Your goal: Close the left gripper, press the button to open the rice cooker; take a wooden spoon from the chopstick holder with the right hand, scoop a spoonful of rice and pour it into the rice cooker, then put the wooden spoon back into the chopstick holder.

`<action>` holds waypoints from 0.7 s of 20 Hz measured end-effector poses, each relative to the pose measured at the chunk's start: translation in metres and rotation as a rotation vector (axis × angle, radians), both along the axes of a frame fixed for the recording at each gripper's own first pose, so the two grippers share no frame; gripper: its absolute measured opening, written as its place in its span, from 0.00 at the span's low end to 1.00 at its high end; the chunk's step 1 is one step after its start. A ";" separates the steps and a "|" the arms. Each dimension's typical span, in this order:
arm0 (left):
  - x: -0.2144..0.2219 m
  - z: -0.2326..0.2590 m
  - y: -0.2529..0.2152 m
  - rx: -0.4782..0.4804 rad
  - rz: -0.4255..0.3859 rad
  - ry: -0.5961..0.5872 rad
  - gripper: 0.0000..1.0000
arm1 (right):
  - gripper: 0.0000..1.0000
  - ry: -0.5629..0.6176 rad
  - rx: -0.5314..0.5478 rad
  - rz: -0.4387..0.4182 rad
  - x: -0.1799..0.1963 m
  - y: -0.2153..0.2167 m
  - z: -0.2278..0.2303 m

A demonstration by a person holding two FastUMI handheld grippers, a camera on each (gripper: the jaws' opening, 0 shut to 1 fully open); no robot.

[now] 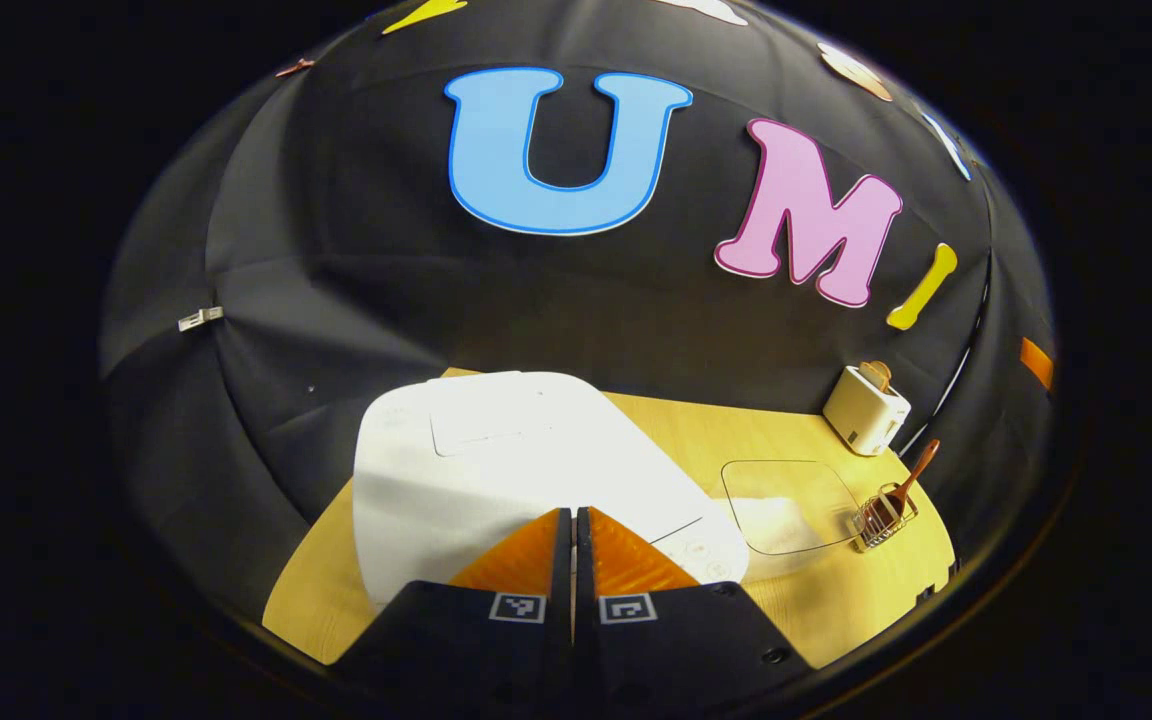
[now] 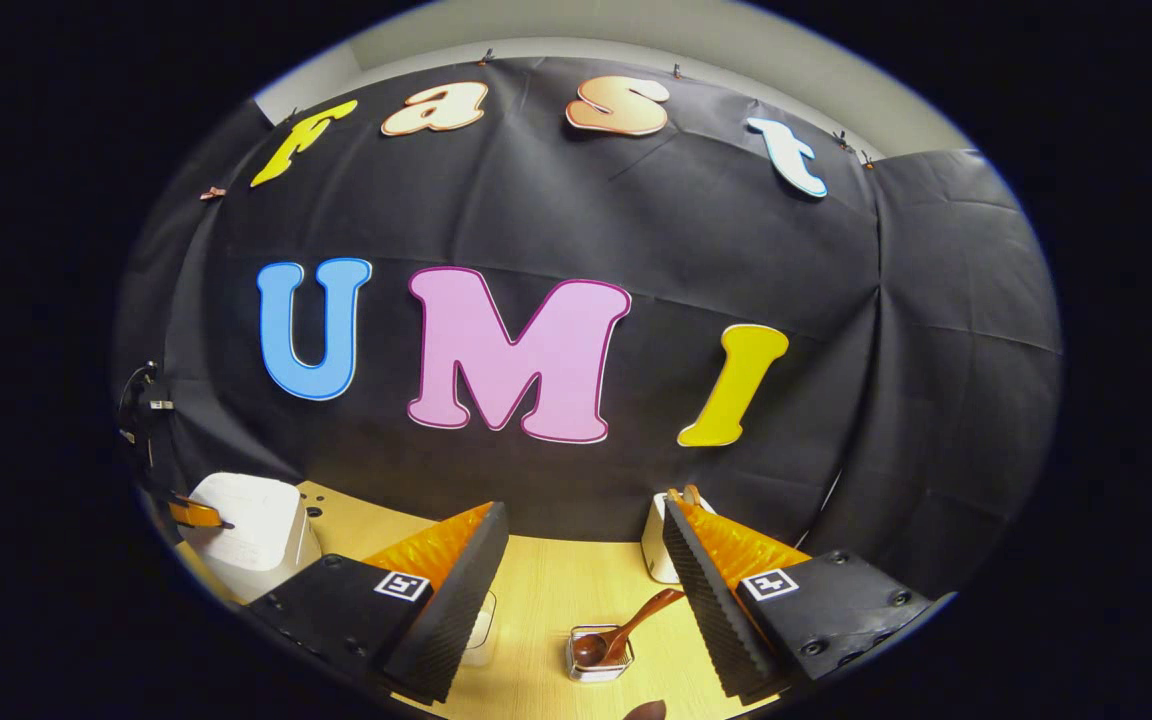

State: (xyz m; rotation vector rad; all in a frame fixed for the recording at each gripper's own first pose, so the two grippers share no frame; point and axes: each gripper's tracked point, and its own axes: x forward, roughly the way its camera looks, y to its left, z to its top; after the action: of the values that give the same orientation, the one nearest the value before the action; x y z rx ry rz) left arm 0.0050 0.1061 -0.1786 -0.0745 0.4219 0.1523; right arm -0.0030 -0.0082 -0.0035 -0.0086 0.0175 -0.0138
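Note:
The white rice cooker (image 1: 496, 470) stands with its lid down, its button panel (image 1: 706, 555) at the front right. My left gripper (image 1: 573, 515) is shut with nothing between its fingers, tips over the lid's front edge; contact cannot be told. In the right gripper view the cooker (image 2: 246, 530) sits at far left with the left gripper (image 2: 198, 513) over it. The wooden spoon (image 1: 914, 475) leans in the wire chopstick holder (image 1: 884, 518). My right gripper (image 2: 584, 515) is open above the table, the holder (image 2: 598, 655) and spoon (image 2: 641, 615) below between its fingers.
A clear container with rice (image 1: 786, 505) lies between cooker and holder; in the right gripper view the container (image 2: 483, 620) is half hidden behind a finger. A white toaster (image 1: 866, 408) stands at the back right of the wooden table (image 1: 816, 600). Black cloth walls close in behind.

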 end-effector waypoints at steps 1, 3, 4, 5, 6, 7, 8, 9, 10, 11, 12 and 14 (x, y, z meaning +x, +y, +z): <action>0.003 -0.001 0.000 0.009 -0.011 0.005 0.05 | 0.97 0.001 0.002 -0.001 -0.001 0.000 0.000; 0.008 -0.009 0.000 0.011 -0.016 0.029 0.05 | 0.97 0.001 0.000 -0.003 -0.003 -0.001 0.000; 0.007 -0.013 -0.001 0.011 -0.014 0.039 0.05 | 0.97 0.002 -0.001 -0.002 -0.003 -0.001 0.001; 0.008 -0.014 0.000 0.020 -0.016 0.042 0.05 | 0.97 0.003 -0.004 -0.001 -0.004 -0.001 0.001; 0.007 -0.018 0.000 0.031 -0.019 0.052 0.06 | 0.97 0.004 -0.008 0.001 -0.005 0.000 0.001; 0.006 -0.017 0.000 0.040 -0.023 0.052 0.06 | 0.97 0.005 -0.013 0.000 -0.006 -0.001 0.000; 0.005 -0.019 -0.001 0.041 -0.021 0.062 0.06 | 0.97 0.004 -0.014 0.000 -0.005 -0.001 0.001; 0.005 -0.017 -0.001 0.039 -0.020 0.063 0.06 | 0.97 0.006 -0.014 0.000 -0.005 -0.001 0.001; 0.004 -0.019 -0.002 0.033 -0.018 0.069 0.06 | 0.97 0.008 -0.012 0.001 -0.005 0.000 0.000; 0.005 -0.019 -0.002 0.025 -0.016 0.068 0.06 | 0.97 0.009 -0.011 0.000 -0.004 0.000 0.000; 0.005 -0.019 -0.001 0.013 -0.013 0.069 0.06 | 0.97 0.010 -0.010 0.002 -0.004 0.001 0.000; 0.003 -0.019 -0.003 -0.026 -0.007 0.073 0.06 | 0.97 0.012 -0.010 0.003 -0.003 0.001 -0.001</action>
State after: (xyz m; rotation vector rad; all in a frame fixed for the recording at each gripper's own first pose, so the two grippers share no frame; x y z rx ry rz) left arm 0.0077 0.1026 -0.1978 -0.0931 0.4975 0.1433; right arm -0.0055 -0.0068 -0.0049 -0.0186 0.0291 -0.0105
